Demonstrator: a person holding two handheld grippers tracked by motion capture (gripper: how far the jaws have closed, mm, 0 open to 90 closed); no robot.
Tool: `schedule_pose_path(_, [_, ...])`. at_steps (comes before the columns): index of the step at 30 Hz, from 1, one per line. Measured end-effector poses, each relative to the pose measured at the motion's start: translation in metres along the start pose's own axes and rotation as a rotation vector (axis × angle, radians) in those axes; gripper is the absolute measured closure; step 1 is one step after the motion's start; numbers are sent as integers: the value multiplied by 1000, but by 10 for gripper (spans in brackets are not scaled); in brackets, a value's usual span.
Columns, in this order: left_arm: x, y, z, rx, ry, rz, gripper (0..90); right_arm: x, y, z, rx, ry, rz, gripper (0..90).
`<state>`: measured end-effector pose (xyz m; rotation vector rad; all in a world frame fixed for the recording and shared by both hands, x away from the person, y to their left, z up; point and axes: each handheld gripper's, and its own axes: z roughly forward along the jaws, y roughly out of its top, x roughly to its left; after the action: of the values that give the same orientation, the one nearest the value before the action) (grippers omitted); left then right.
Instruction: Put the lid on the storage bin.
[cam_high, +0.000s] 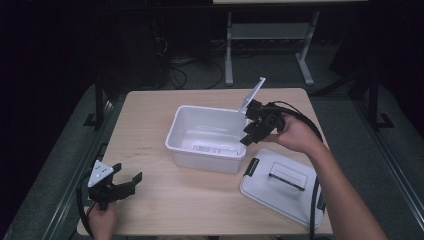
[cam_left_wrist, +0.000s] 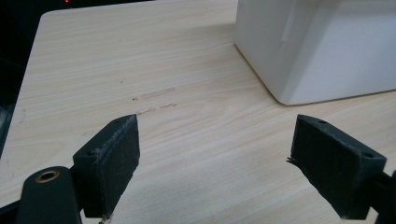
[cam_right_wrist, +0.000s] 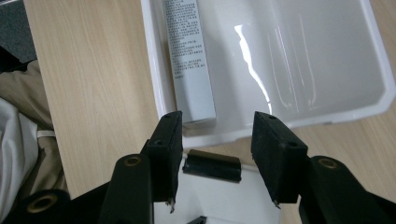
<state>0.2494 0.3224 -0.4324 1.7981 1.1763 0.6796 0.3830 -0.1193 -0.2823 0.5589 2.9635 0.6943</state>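
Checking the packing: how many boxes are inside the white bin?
1: a long printed carton lies flat against the white bin's near wall, by the lid. The rest of the floor looks bare.

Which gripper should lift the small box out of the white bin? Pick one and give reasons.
Right. The right gripper hangs open over the white bin, its jaws just above the small box. The left gripper is open near the table's front corner, apart from the bin.

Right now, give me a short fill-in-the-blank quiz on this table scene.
1. The lid lies on the table, ____ the white bin.
2. The white bin holds one long ____.
3. The left gripper has its jaws ____.

Missing words: off; box; open
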Motion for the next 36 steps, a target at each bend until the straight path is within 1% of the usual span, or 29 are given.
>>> schedule_pose_path(2, [0,0,0,0,0,0,149,-1,-5,-3,-3,-6,0,526])
schedule_pose_path(5, [0,0,0,0,2,1,149,0,-12,-7,-2,-14,17,524])
schedule_pose_path(21, [0,0,0,1,2,5,149,-1,-51,-22,-12,-43,65,519])
schedule_pose_path(28, [-1,0,0,-1,4,4,149,0,-69,-24,-10,-51,88,517])
schedule_pose_path(36, [-2,0,0,-2,2,5,149,2,-86,-23,-10,-51,107,512])
